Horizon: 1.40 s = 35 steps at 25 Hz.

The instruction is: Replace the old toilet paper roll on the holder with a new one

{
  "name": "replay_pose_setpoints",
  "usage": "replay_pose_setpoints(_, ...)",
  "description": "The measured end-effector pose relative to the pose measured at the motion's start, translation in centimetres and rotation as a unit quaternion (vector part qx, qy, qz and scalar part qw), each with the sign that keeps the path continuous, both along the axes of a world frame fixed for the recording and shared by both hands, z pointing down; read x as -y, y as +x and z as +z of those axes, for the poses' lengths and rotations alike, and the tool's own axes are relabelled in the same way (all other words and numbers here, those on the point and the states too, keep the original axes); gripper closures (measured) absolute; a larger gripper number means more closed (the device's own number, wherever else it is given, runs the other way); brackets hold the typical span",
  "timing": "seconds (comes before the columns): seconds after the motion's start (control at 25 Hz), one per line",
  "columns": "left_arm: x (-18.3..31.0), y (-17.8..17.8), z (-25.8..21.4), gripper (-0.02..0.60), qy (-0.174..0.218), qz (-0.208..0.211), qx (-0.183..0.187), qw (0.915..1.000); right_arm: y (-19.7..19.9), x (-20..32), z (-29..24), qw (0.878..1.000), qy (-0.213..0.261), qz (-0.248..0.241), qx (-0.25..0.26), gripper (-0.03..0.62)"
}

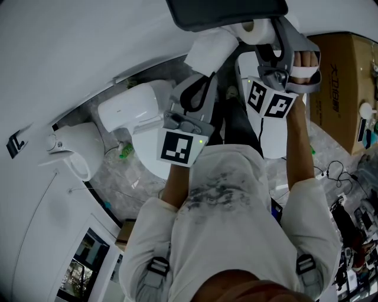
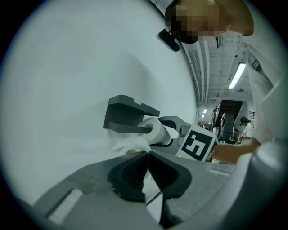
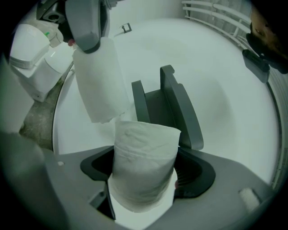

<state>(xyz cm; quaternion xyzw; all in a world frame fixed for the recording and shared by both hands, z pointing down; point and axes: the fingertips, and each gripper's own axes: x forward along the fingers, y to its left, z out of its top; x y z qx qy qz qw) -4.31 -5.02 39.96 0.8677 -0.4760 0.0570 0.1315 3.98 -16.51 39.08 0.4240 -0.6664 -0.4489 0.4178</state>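
A white toilet paper roll [image 3: 143,161] stands between the jaws of my right gripper [image 3: 144,177], which is shut on it. The roll sits just in front of the dark grey wall holder [image 3: 173,110]; whether it touches the holder's arm I cannot tell. My left gripper [image 2: 147,155] is shut on a loose sheet of white paper [image 2: 131,144], which hangs from it in the right gripper view as a long strip [image 3: 99,85]. From above, the left gripper [image 1: 205,74] holds the sheet [image 1: 209,50] left of the roll [image 1: 253,30] and below the holder [image 1: 224,12].
A white toilet [image 1: 127,109] stands on the marbled floor below the left gripper, with another white fixture [image 1: 71,144] at its left. A cardboard box [image 1: 345,71] is at the right. Cables [image 1: 333,171] lie on the floor. The white wall [image 2: 67,81] is close ahead.
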Motion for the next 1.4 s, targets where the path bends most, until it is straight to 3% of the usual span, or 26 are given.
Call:
replay_pose_setpoints(0.64, -0.6, -3.0, 1.3, 0.568, -0.003, -0.016, -0.003, 0.9999, -4.2, -0.8, 0.7, 0.999, 0.026, -0.033, -0.033, 0.194)
replay_pose_setpoints(1.4, -0.8, -3.9, 0.4, 0.568, 0.002, -0.037, -0.005, 0.9993, -6.3, -1.7, -0.2, 0.996, 0.044, -0.066, -0.045, 0.2)
